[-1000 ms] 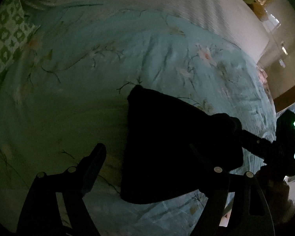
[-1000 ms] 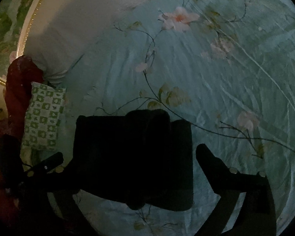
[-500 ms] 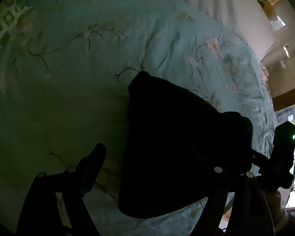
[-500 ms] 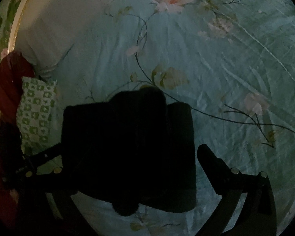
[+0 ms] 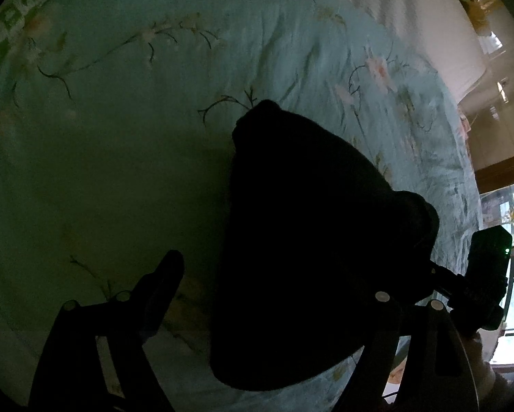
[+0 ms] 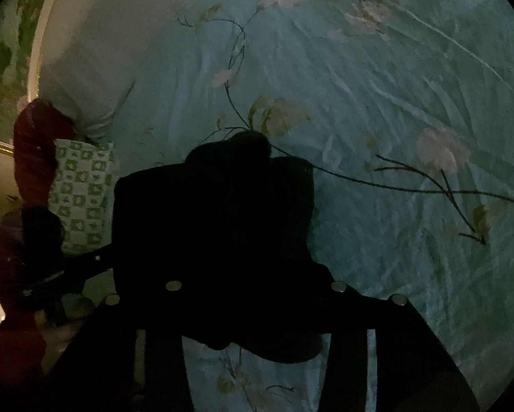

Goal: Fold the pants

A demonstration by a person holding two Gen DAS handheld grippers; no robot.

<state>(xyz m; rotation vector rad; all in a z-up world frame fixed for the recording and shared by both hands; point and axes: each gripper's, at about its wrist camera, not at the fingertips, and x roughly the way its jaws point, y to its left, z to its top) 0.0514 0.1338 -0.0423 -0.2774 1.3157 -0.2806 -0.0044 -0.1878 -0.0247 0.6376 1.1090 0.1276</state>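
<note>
Black folded pants (image 5: 312, 247) lie on floral bed sheet (image 5: 119, 158), centre-right of left view. Left claw (image 5: 267, 295) apart, one finger (image 5: 161, 292) on bare sheet. Right claw (image 6: 253, 274) closing, pants between; whether pads press, cannot tell, too dark. Green checked pillow (image 6: 82, 192) at left.
</note>
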